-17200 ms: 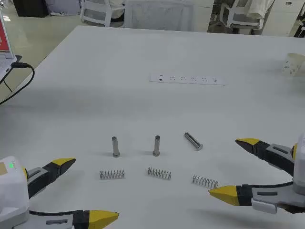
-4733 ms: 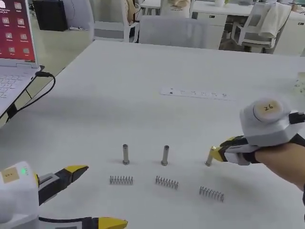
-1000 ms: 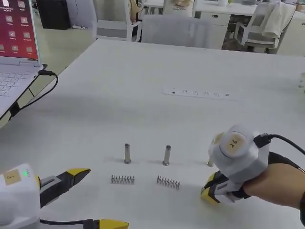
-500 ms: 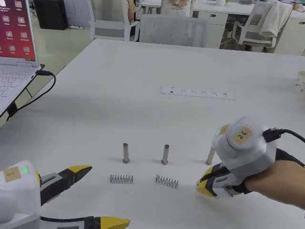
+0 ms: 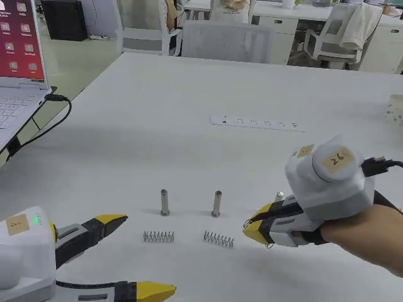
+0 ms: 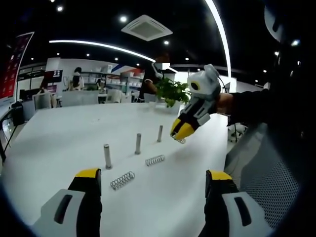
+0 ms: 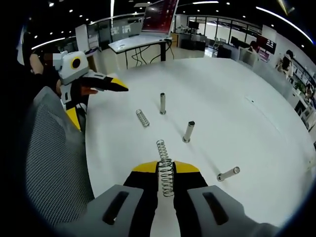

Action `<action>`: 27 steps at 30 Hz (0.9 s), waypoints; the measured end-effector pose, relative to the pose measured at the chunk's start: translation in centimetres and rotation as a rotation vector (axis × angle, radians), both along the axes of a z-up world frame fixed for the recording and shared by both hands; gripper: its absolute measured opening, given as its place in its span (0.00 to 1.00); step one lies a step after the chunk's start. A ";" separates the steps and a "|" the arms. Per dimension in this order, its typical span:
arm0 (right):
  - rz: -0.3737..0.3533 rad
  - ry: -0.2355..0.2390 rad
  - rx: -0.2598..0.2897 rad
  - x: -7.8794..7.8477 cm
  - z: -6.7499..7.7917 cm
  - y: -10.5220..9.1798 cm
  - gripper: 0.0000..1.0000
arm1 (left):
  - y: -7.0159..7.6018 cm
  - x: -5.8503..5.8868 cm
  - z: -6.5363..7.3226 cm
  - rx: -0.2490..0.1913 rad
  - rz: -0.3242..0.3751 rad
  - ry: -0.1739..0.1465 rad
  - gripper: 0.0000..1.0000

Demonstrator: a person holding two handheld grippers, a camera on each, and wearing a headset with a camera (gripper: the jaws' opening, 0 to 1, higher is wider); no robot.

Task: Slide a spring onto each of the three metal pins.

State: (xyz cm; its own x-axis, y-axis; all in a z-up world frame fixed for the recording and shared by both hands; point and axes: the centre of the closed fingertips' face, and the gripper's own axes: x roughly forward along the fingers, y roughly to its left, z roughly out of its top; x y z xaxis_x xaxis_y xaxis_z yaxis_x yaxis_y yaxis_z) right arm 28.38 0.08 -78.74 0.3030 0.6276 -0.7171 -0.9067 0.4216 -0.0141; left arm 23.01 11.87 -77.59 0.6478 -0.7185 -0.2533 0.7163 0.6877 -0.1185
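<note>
Your right hand-held gripper (image 5: 253,228) reaches in above the counter (image 5: 189,132), hand behind it, jaws clenched on a spring (image 7: 165,173) that juts past the tips. The nearest pin (image 7: 228,174) stands just beside those tips, and the middle pin (image 5: 216,203) and far pin (image 5: 164,202) stand beyond. Two loose springs (image 5: 218,239) lie ahead on the counter. Your left hand-held gripper (image 5: 143,255) hovers low, jaws spread wide, well apart from them.
</note>
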 end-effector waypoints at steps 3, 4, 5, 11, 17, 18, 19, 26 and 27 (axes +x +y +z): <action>-0.004 -0.012 0.024 0.2 0.4 0.5 0.08 | -0.2 0.2 0.1 0.000 -0.007 -0.004 0.82; -0.009 -0.013 0.037 0.3 0.6 0.6 0.08 | -0.2 0.2 0.1 0.001 -0.009 -0.003 0.82; -0.014 -0.011 0.061 0.3 0.8 1.0 0.08 | -0.4 0.2 0.0 0.002 -0.014 -0.001 0.81; -0.016 0.000 0.111 0.3 1.4 1.9 0.08 | -1.0 0.5 -0.3 -0.018 -0.031 0.015 0.77; -0.022 0.009 0.163 0.2 2.0 2.9 0.08 | -2.1 0.4 -0.8 -0.015 -0.074 0.029 0.72; -0.022 0.012 0.169 0.2 2.0 3.1 0.08 | -2.3 0.4 -0.9 -0.015 -0.082 0.032 0.71; -0.019 0.013 0.177 0.1 2.1 3.3 0.08 | -2.5 0.4 -1.0 -0.012 -0.088 0.035 0.70; -0.010 0.024 0.213 -0.3 2.6 4.4 0.08 | -3.1 0.6 -1.2 -0.034 -0.119 0.054 0.62; -0.008 0.030 0.221 -0.5 2.7 4.6 0.08 | -3.1 0.7 -1.3 -0.037 -0.124 0.057 0.61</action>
State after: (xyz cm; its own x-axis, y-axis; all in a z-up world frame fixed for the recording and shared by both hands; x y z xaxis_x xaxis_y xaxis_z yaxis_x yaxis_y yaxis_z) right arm 27.92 4.67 -76.09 0.2895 0.7683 -0.5709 -0.9018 0.4188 0.1063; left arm 23.67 8.74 -78.88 0.5385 -0.8017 -0.2593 0.7870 0.5885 -0.1853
